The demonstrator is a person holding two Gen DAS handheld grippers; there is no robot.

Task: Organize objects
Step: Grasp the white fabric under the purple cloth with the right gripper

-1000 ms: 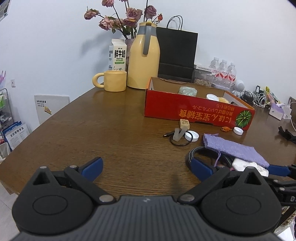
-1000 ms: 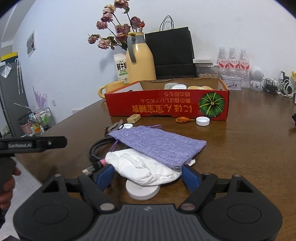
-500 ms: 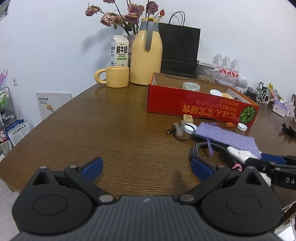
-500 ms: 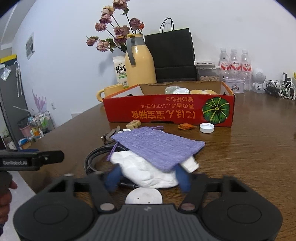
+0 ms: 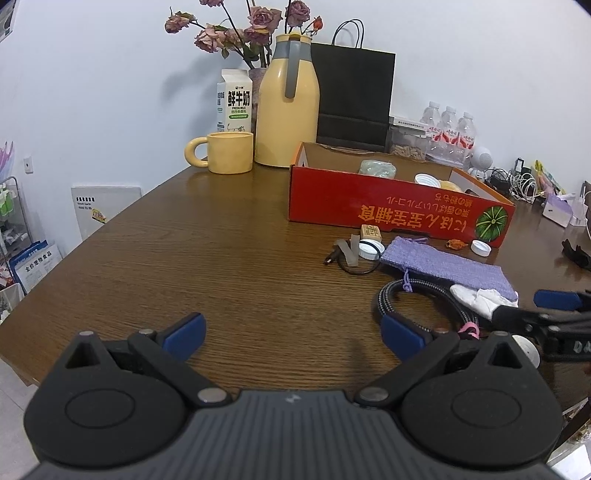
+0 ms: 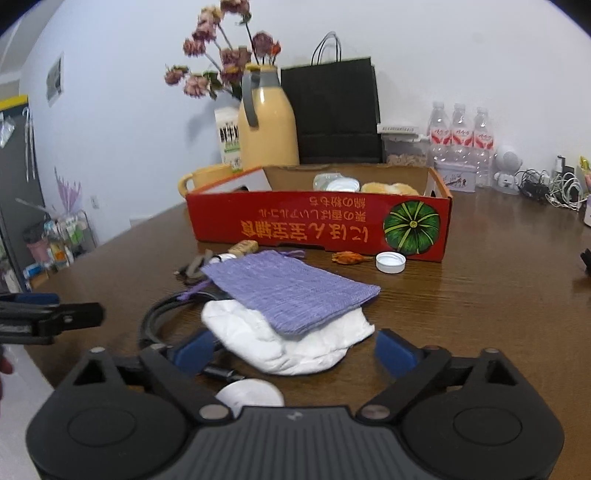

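Reopened, right tool (image 6: 293,350) straddles white cloth (image 6: 288,343) (pouch-covered) (image 6: 288,291).

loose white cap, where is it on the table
In the right wrist view the white cap lies on the table just before the red box's right corner, beside the orange scrap.

1. A lived-in home dining corner: a wooden table (image 5: 221,258) stands against a plain white wall.
2. At 12 o'clock, dried roses (image 5: 255,26) rise behind a yellow thermos jug (image 5: 286,103), a milk carton (image 5: 236,99) and a matching mug (image 5: 229,153).
3. At 2 o'clock, bottled water (image 5: 448,129) and tangled charger cables (image 5: 517,182) crowd the table's far edge.
4. At 9 o'clock, a wire rack (image 5: 13,221) holds household goods.
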